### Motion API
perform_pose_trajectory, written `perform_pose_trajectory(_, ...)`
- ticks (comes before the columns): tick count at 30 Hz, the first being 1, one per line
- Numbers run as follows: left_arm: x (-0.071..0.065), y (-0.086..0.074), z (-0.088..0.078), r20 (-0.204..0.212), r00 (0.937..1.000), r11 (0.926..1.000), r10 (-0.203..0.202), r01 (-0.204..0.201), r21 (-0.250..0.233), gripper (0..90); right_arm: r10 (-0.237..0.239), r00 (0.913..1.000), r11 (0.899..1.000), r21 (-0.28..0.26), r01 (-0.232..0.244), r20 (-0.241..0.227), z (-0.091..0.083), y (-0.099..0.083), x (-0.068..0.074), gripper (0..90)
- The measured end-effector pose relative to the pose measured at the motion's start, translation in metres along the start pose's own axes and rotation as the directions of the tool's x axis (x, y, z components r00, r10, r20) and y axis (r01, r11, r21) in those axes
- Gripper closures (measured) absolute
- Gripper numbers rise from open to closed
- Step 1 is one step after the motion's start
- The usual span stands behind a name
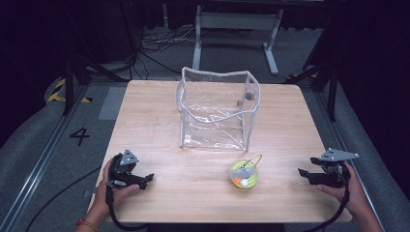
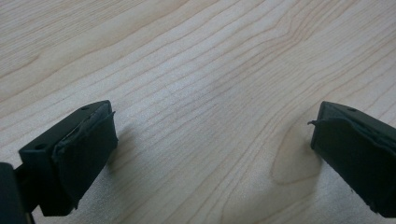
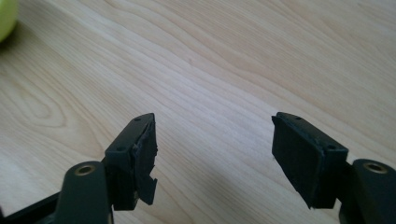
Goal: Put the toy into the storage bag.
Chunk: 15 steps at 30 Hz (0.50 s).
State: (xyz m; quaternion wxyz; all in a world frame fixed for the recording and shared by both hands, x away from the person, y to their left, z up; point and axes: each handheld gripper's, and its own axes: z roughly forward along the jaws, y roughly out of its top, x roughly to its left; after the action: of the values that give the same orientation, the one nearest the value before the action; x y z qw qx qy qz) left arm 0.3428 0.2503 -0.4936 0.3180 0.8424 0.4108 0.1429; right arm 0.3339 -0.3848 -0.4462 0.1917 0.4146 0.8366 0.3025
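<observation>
A clear plastic bag (image 1: 217,108) with white trim stands open-topped on the middle of the wooden table (image 1: 150,121). In front of it lies a round yellow-green ball (image 1: 243,175) with a thin gold loop; its edge also shows at the top left of the right gripper view (image 3: 5,18). My left gripper (image 1: 146,180) rests near the table's front left, jaws wide open over bare wood (image 2: 210,140). At the front right, my right gripper (image 1: 302,173) points left toward the ball, well apart from it. Its jaws stand open with nothing between them (image 3: 215,149).
Behind the table stands a grey metal frame (image 1: 237,29) with cables (image 1: 159,46) on the floor. A "4" (image 1: 80,136) is marked on the floor at the left, near yellow-black tape (image 1: 58,89). Dark stand legs (image 1: 333,92) rise at the back right.
</observation>
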Motion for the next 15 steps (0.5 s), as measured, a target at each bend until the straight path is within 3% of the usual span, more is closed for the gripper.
perform_pose_trajectory(8,0.000,0.000,0.000,0.000,1.0000,1.0000,-0.001,0.001,-0.001,0.6,-0.085,0.9944,0.996,-0.002,0.085,-0.063,-0.012,0.033,0.021,29.5)
perform_pose_trajectory(15,0.000,0.000,0.000,0.000,1.0000,1.0000,-0.001,0.001,-0.001,0.6,-0.143,0.9869,0.990,-0.005,0.143,-0.074,-0.014,0.052,0.036,30.4)
